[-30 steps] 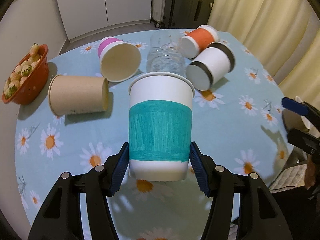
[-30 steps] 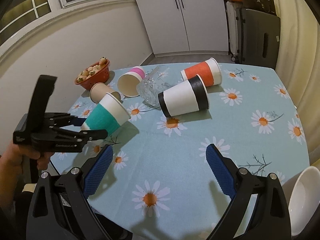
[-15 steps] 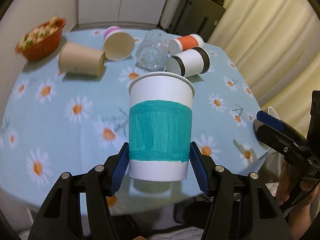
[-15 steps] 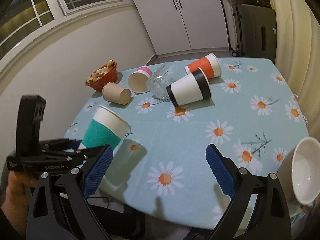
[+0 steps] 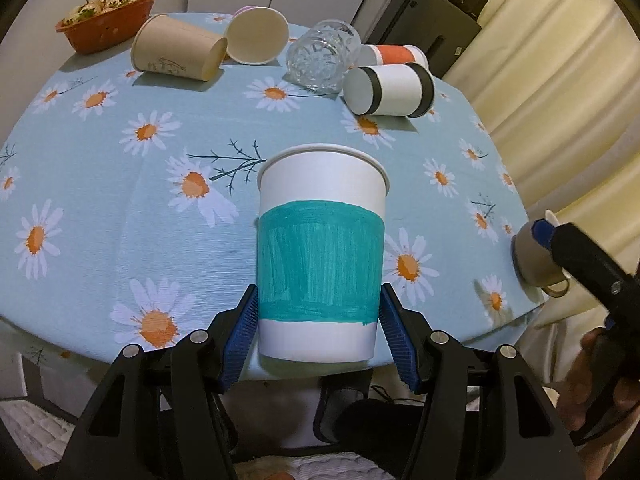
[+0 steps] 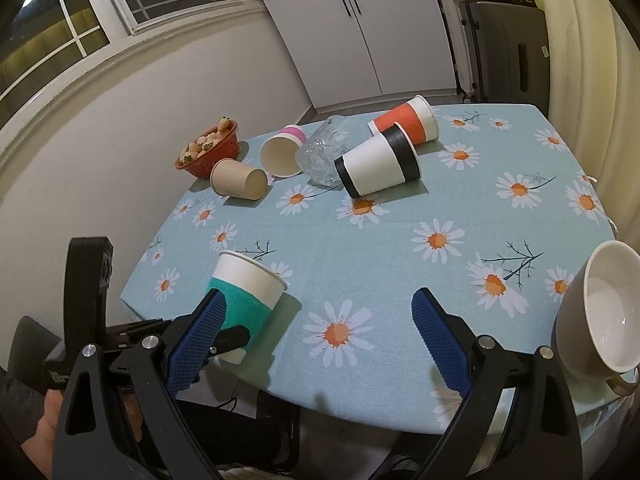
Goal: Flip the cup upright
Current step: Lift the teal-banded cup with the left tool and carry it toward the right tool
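Observation:
My left gripper (image 5: pixel 318 334) is shut on a white paper cup with a teal band (image 5: pixel 320 256). The cup stands nearly upright, mouth up, at the near edge of the table; I cannot tell whether its base touches the cloth. In the right wrist view the same cup (image 6: pixel 246 300) leans slightly, held by the left gripper (image 6: pixel 224 340) at the table's near left edge. My right gripper (image 6: pixel 320 340) is open and empty, over the near edge of the table, to the right of the cup.
A round table with a daisy cloth (image 6: pixel 400 216) carries several cups on their sides: tan (image 5: pixel 176 53), pink (image 5: pixel 256 34), black-banded (image 5: pixel 390 90), orange (image 5: pixel 394 54), and a glass (image 5: pixel 322 56). An orange bowl of fruit (image 5: pixel 110 26) stands far left. A grey mug (image 6: pixel 600 312) stands near right.
The left gripper has brought the teal cup back and down to the near edge of the table. The right gripper has drawn back a little and stays open.

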`<state>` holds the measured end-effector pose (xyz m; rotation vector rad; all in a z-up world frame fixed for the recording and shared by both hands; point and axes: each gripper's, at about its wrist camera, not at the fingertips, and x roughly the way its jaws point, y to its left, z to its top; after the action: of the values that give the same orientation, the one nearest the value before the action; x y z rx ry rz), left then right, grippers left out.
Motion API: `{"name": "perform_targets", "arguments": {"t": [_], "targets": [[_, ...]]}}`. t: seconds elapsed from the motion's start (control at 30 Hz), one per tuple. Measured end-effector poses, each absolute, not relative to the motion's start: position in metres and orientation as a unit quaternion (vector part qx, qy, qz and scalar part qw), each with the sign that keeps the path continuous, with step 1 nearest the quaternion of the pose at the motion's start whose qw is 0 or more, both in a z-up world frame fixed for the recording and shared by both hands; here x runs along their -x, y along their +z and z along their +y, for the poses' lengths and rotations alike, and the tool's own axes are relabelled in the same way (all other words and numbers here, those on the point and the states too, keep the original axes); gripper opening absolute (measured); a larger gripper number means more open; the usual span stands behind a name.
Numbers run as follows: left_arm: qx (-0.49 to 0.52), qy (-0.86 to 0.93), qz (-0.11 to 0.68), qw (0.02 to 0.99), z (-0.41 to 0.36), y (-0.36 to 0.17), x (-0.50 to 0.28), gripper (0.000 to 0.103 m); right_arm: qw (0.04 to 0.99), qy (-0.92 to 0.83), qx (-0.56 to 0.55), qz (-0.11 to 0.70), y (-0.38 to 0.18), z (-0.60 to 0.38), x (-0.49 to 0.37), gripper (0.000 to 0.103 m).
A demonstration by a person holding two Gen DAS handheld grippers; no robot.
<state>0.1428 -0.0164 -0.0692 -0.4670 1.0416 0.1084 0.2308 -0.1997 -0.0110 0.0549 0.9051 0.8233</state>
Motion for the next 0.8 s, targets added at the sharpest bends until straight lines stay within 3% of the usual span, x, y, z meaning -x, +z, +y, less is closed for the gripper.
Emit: {"name": "perform_targets", "arguments": {"t": [0.27,0.5,0.8], "targets": [[0.212,0.052,0.499,0.839,-0.019,-0.075,-0.146,0.059,0.822,0.381,-0.024,0.423,-0.010,-0.202,-0.232,0.093],[0.218,0.054,0.496,0.839,-0.017,-0.072,-0.144,0.066,0.820,0.384,-0.028,0.423,-0.008,-0.202,-0.231,0.093],[0.241,0.046,0.471,0.848,0.002,-0.048,-0.129,0.067,0.817,0.385,-0.023,0.428,-0.008,-0.195,-0.232,0.093]]}}
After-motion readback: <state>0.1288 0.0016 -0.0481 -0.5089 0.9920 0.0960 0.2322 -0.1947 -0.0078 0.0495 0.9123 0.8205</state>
